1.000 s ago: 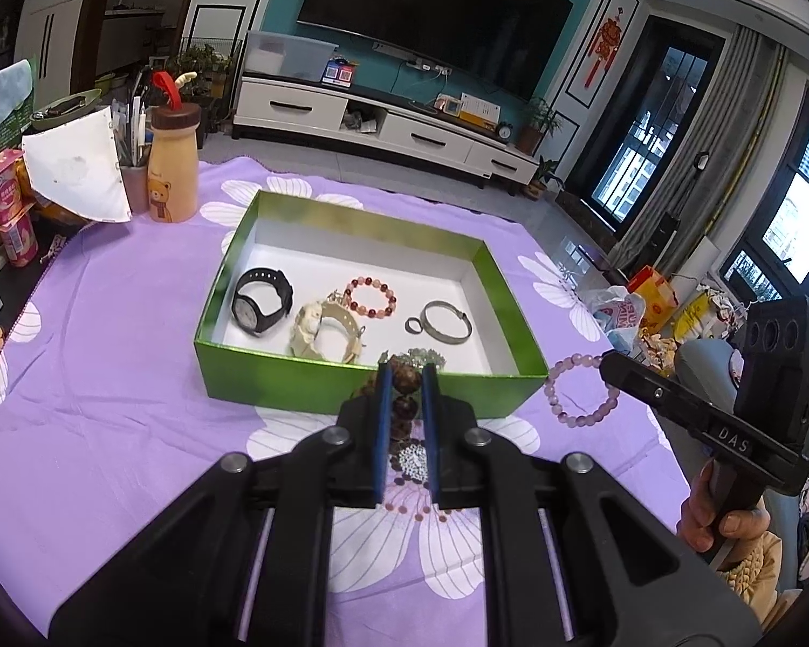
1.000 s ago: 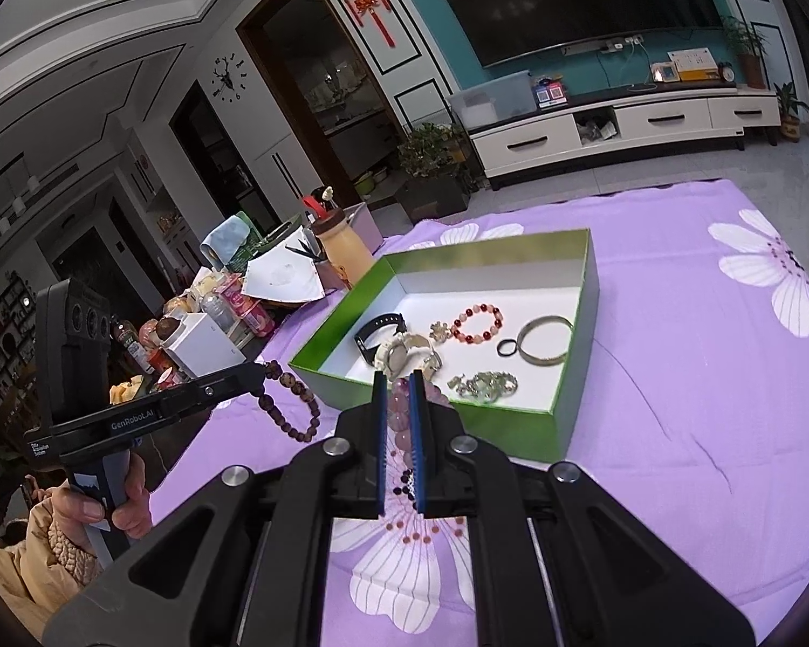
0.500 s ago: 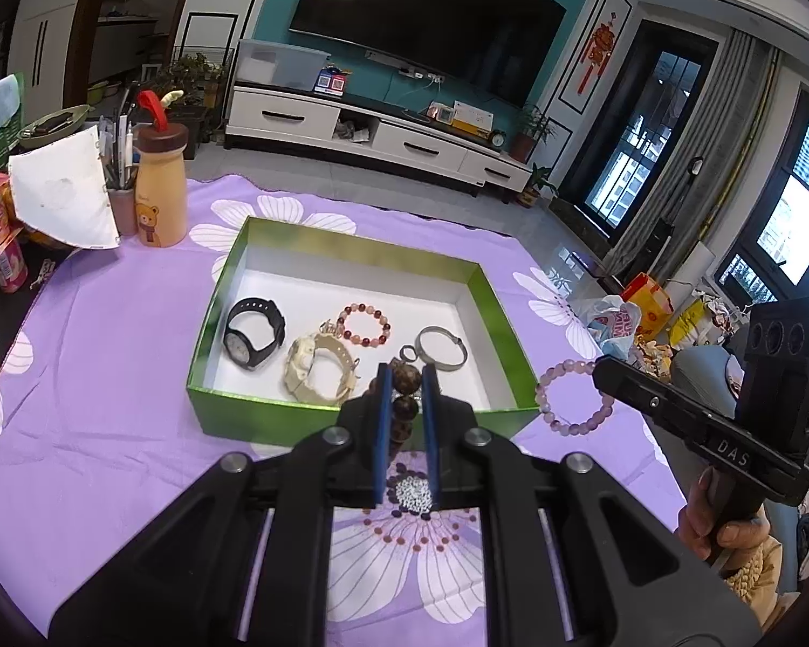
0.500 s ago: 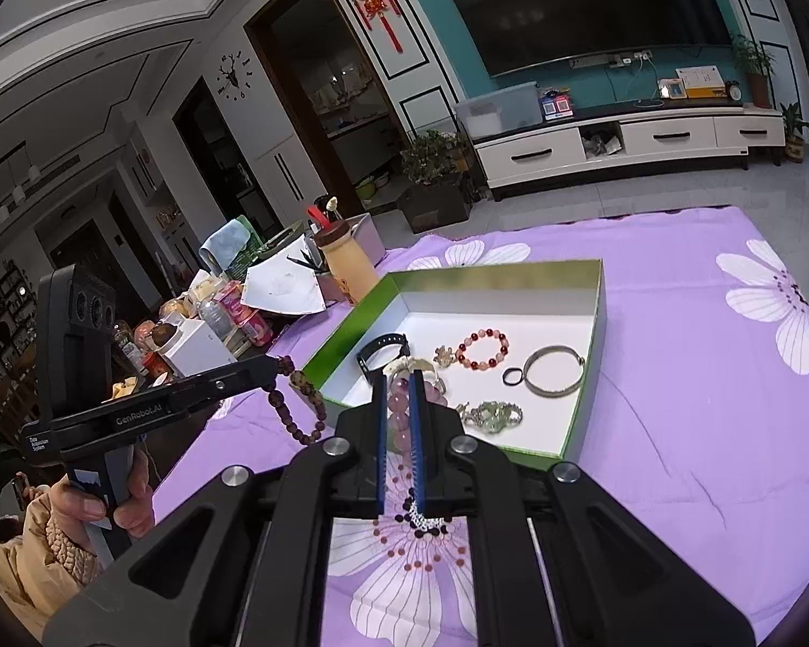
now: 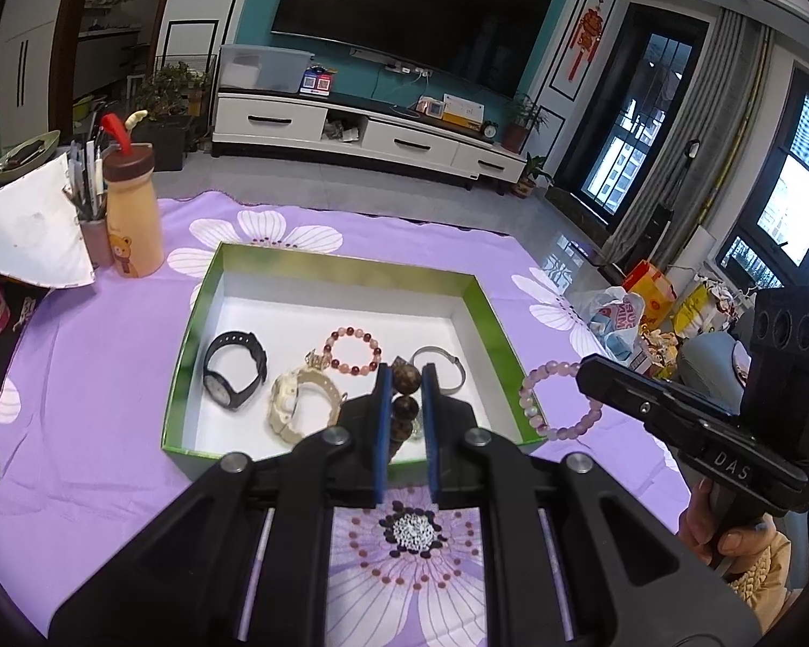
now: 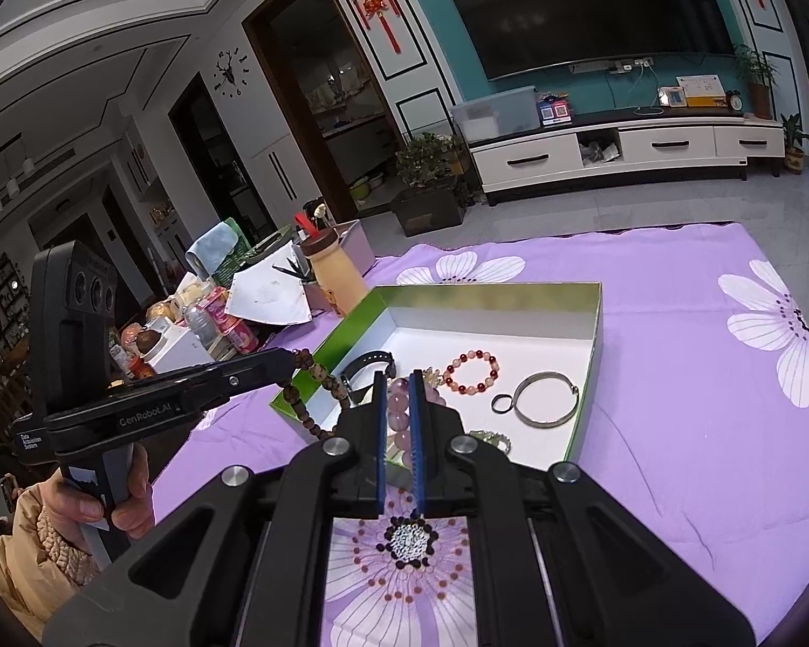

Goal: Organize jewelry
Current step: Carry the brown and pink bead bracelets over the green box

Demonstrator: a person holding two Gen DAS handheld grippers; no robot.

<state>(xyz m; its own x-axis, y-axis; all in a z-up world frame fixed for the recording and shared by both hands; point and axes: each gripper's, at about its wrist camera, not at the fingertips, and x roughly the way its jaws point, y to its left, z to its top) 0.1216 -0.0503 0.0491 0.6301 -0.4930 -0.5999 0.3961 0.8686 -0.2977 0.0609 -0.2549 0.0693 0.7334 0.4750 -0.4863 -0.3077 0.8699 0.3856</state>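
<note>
Lifting both bracelets higher than a second ago: my left gripper [image 5: 403,388] clamps the brown bracelet [image 6: 318,377], right gripper [image 6: 399,404] clamps the pink bracelet [image 5: 558,399], both now nearing the green box [image 5: 189,323].

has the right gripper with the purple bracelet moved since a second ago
Yes. In the left wrist view the right gripper and its purple bracelet now sit higher against the green box, lifted beside its right wall.

Glossy metal bangle [image 6: 546,399], matt wooden beads [image 5: 406,377], soft printed cloth [image 5: 91,366]
</note>
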